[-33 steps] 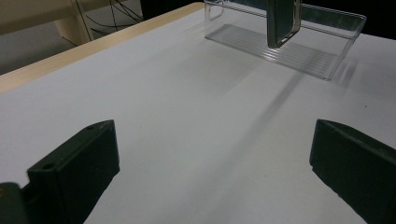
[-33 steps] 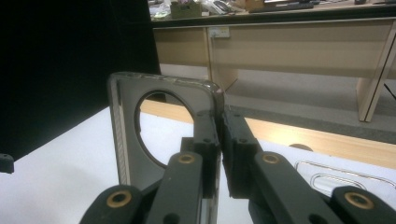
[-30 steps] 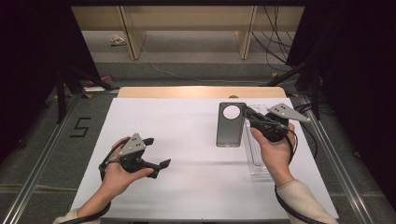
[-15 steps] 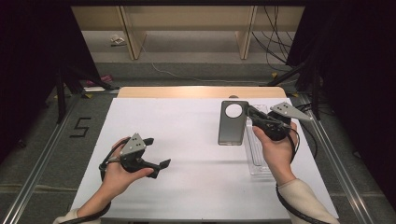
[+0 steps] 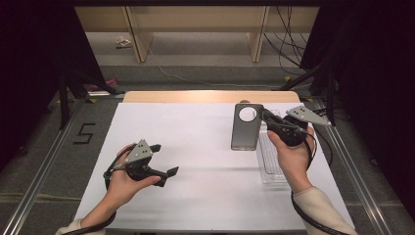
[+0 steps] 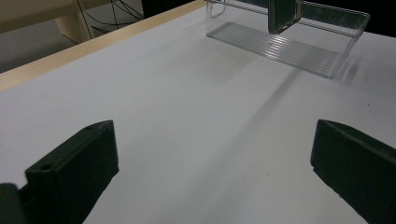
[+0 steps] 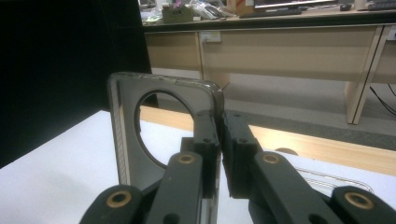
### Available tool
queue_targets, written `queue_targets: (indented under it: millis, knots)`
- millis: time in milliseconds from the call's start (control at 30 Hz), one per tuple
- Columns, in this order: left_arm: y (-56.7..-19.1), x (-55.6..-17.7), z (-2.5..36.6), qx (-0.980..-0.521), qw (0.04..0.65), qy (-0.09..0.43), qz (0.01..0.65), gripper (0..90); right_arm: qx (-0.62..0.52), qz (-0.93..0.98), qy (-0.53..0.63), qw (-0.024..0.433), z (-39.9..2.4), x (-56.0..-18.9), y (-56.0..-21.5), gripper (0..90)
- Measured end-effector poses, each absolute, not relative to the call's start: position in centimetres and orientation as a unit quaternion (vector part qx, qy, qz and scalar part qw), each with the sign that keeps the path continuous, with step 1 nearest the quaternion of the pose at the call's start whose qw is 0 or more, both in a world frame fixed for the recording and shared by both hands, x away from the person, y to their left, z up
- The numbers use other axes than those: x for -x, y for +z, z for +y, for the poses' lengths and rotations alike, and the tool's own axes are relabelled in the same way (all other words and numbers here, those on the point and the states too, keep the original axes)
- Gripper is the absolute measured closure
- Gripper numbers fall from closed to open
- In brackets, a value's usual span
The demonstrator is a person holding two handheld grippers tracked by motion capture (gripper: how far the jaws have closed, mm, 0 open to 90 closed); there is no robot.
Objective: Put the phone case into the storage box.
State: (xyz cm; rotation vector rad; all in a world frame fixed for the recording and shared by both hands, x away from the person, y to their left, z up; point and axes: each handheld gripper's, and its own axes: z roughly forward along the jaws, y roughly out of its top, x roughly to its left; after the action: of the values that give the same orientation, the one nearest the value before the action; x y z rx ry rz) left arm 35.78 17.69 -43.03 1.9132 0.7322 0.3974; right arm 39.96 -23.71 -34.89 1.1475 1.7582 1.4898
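Hands come in from the near edge of the table (image 5: 205, 205), one gripper in each. Closest to us, toward the near left corner, the left gripper (image 5: 164, 159) hovers just over the white top, held level and pointing across toward the right side. Its jaws stand wide apart with nothing between them; in the left gripper view there's bare white surface between the two black jaws, and beyond them the clear tray and the lower end of the phone case.

Farther back, on the right side, the right hand (image 5: 293, 159) holds the right gripper (image 5: 262, 115) up off the table, pointing toward the far left. Its jaws are clamped on the phone case (image 5: 246, 127), pinching one long edge up near the end with the big round camera hole. The right gripper view shows it plainly: the case's side wall is squeezed between the two black pads, the round hole just to the left of them.

That phone case is dark grey and see-through, hanging in the air with its open hollow facing the right gripper's camera. It sits over the right half of the table, just beside the left long wall of the clear tray (image 5: 270, 161). Whether its lower end touches the tray or the table, I can't tell.

The tray itself lies flat by the right edge, its long sides running near to far, ribbed floor showing.

Past the far edge, a wooden strip, then pale wooden desks (image 5: 195, 24) and loose cables on the floor.
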Motion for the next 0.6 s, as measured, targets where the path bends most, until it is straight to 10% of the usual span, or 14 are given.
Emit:
queue_targets:
  millis: [600]
  knots:
    - [-43.06, -35.78, 17.67, -0.793, 0.503, 0.164, 0.303, 0.4, -0.433, 0.648, 0.557, 0.289, -24.46, -40.13, -34.48, 85.5]
